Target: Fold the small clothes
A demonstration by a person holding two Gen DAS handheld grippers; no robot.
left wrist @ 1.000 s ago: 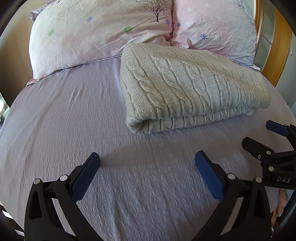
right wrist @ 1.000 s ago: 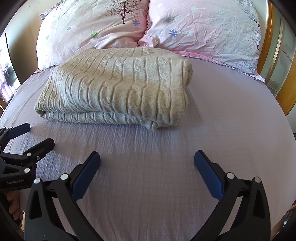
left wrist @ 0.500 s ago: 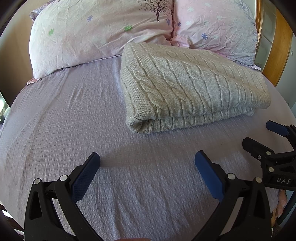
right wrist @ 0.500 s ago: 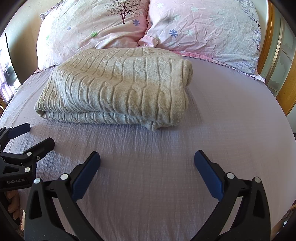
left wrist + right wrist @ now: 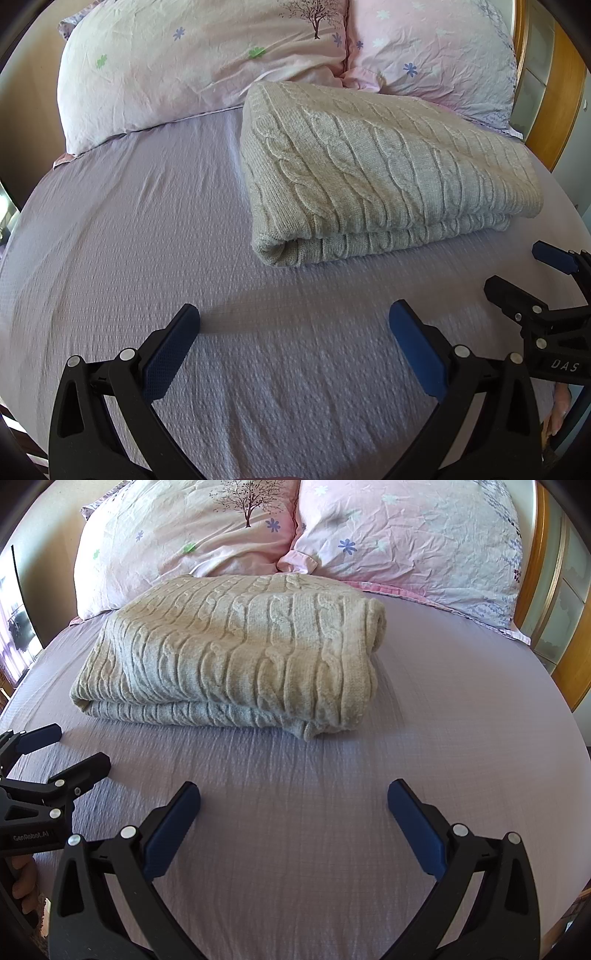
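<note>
A beige cable-knit sweater (image 5: 380, 173) lies folded into a thick rectangle on the lilac bed sheet (image 5: 122, 229), just in front of the pillows; it also shows in the right wrist view (image 5: 236, 653). My left gripper (image 5: 293, 332) is open and empty, hovering over the bare sheet a little short of the sweater's near left corner. My right gripper (image 5: 293, 808) is open and empty, over the sheet in front of the sweater's near right corner. Each gripper shows at the edge of the other's view: the right one (image 5: 524, 273), the left one (image 5: 70, 746).
Two pink floral pillows (image 5: 207, 535) (image 5: 413, 531) lean at the head of the bed behind the sweater. A wooden headboard (image 5: 554, 85) stands at the far right. The sheet (image 5: 461, 701) stretches to both sides of the sweater.
</note>
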